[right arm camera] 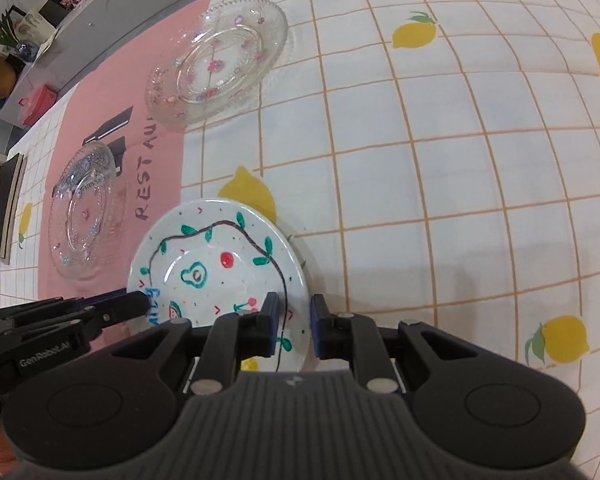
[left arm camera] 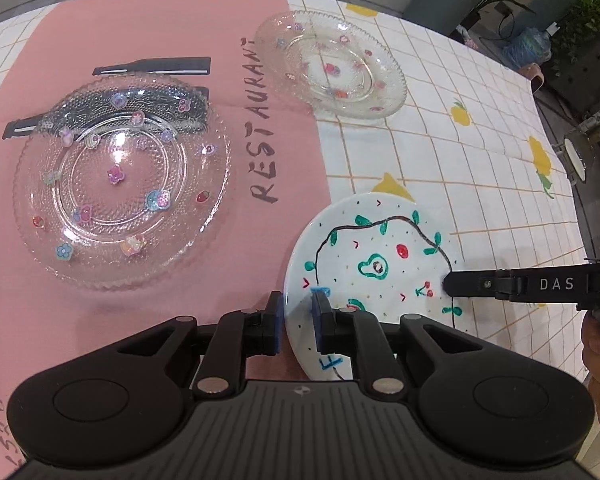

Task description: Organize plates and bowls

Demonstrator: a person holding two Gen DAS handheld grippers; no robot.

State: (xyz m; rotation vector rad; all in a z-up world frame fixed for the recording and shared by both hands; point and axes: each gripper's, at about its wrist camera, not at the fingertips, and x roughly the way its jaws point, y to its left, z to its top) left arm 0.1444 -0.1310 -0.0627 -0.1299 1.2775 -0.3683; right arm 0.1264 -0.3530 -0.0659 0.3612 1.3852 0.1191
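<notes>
A white hand-painted plate [left arm camera: 376, 256] with green leaves and an avocado drawing lies where the pink mat meets the checked cloth; it also shows in the right wrist view [right arm camera: 216, 256]. My left gripper [left arm camera: 297, 312] straddles its left rim, one blue pad on each side, jaws closed onto it. My right gripper [right arm camera: 295, 316] straddles the opposite rim the same way; its finger [left arm camera: 500, 284] shows on the plate's right edge. A clear glass plate with stickers [left arm camera: 120, 184] sits on the pink mat. A second glass plate [left arm camera: 332, 64] sits farther back.
The pink mat [left arm camera: 180, 32] with "RESTAURANT" lettering covers the left of the table. White checked cloth with lemon prints [right arm camera: 460, 160] covers the right. Plants and containers [left arm camera: 540, 40] stand beyond the far table edge.
</notes>
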